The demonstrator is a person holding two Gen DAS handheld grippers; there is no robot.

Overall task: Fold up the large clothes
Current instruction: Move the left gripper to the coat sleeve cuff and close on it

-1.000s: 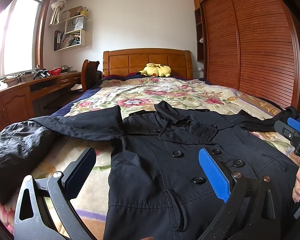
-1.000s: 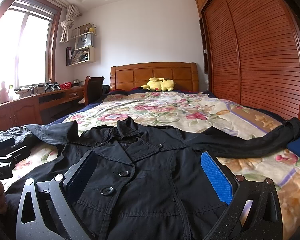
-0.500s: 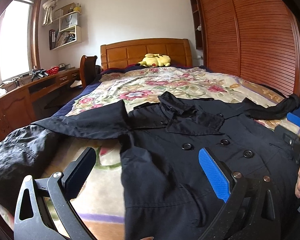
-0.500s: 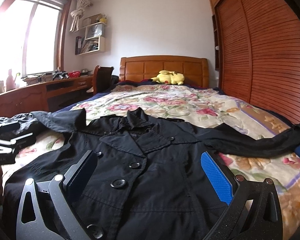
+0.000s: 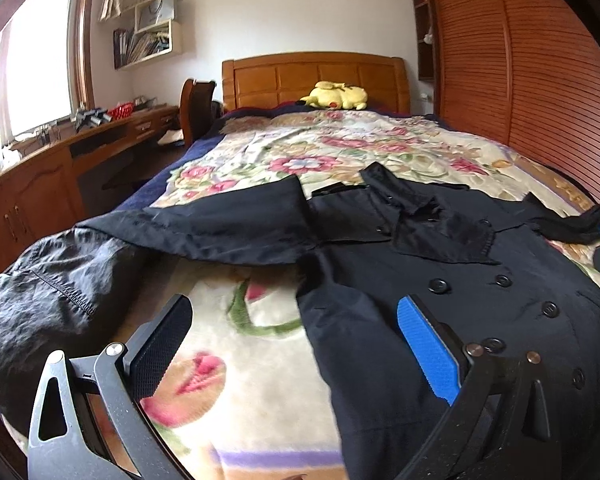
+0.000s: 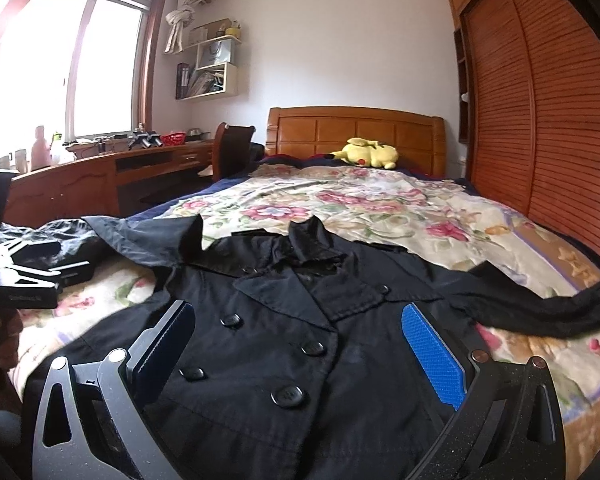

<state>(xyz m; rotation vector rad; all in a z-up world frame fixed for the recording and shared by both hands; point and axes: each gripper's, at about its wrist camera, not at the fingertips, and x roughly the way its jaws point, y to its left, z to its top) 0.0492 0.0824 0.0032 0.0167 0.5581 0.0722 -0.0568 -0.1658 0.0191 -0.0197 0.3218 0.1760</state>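
Observation:
A black double-breasted coat (image 5: 440, 288) lies face up on the floral bedspread, collar toward the headboard, both sleeves spread out. Its left sleeve (image 5: 204, 232) runs off the bed's left edge. My left gripper (image 5: 296, 344) is open and empty, low over the bedspread beside the coat's left side. In the right wrist view the coat (image 6: 300, 340) fills the foreground and its right sleeve (image 6: 540, 304) stretches to the right. My right gripper (image 6: 296, 344) is open and empty just above the coat's chest. The left gripper shows at the left of that view (image 6: 32, 276).
A floral bedspread (image 5: 340, 148) covers the bed. A yellow plush toy (image 6: 366, 153) lies by the wooden headboard (image 6: 356, 132). A wooden desk (image 6: 100, 172) and chair (image 6: 232, 152) stand at left. A slatted wardrobe (image 6: 552, 120) lines the right side.
Both grippers have shifted left over the last second: the left one from over the coat's front to beside its left edge, the right one toward the coat's middle. Both stay open.

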